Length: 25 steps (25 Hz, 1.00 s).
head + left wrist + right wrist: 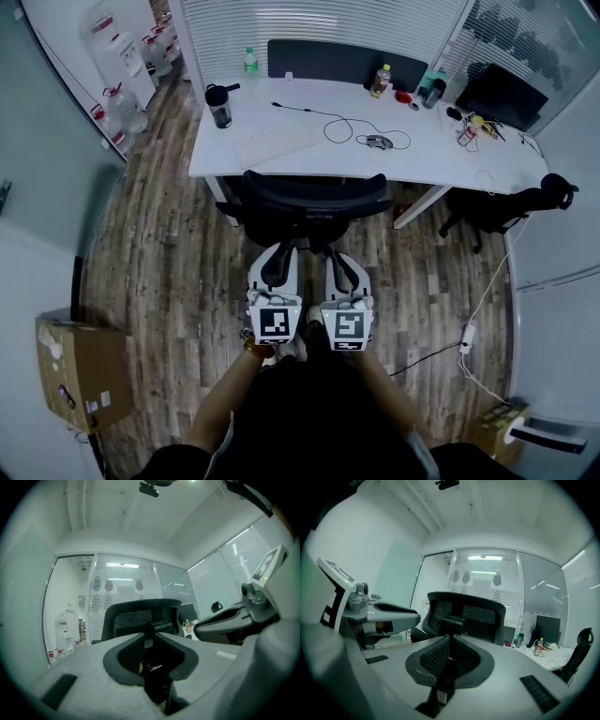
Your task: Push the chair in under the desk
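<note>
A black mesh office chair (314,197) stands at the near edge of the white desk (309,161), its seat partly under the top and its back towards me. Both grippers are held side by side just behind the backrest, clear of it. My left gripper (284,249) has its tips together with nothing between them; in the left gripper view it (151,629) points at the chair back (140,613). The right gripper (335,255) is also shut and empty, and in its own view it (452,620) aims at the chair back (480,611).
On the desk are a black jug (219,105), a keyboard (277,142), a mouse (378,142) with a cable, bottles and a dark monitor (333,61). A second black chair (497,206) stands to the right. A cardboard box (80,370) sits on the wood floor at left, a power strip (469,334) at right.
</note>
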Each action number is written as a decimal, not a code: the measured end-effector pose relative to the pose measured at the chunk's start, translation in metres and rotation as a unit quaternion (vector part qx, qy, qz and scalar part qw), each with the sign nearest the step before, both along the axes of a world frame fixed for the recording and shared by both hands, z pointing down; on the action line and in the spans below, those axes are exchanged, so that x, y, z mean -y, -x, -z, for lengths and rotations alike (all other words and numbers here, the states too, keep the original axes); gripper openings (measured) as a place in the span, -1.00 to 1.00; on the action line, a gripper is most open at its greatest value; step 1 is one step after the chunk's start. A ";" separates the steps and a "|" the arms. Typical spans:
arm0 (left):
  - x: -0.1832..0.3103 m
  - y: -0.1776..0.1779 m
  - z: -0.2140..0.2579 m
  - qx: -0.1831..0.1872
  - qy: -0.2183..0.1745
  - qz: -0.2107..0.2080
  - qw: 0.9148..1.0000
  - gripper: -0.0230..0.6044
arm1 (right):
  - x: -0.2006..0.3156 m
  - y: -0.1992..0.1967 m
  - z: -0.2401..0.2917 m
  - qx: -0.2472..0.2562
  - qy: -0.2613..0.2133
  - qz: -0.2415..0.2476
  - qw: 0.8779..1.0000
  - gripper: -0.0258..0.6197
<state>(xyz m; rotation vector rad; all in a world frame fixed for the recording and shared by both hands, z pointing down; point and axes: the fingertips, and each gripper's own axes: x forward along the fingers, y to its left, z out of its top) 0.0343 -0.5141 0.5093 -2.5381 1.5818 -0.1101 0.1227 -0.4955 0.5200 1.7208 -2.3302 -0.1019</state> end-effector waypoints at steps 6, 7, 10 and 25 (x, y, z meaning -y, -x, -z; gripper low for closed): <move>0.005 0.006 -0.001 0.004 0.002 0.007 1.000 -0.72 | 0.005 -0.002 0.000 -0.011 0.000 0.011 1.000 -0.92; 0.007 0.008 -0.001 0.010 0.000 0.006 1.000 -0.72 | 0.007 -0.002 0.000 -0.014 0.000 0.013 1.000 -0.92; 0.013 0.017 0.000 0.028 -0.009 0.007 1.000 -0.72 | 0.014 -0.009 -0.001 -0.029 -0.005 0.021 0.999 -0.92; 0.094 0.124 -0.061 0.194 0.072 -0.016 0.978 -0.06 | 0.086 -0.125 -0.043 -0.309 0.023 0.104 0.945 -0.92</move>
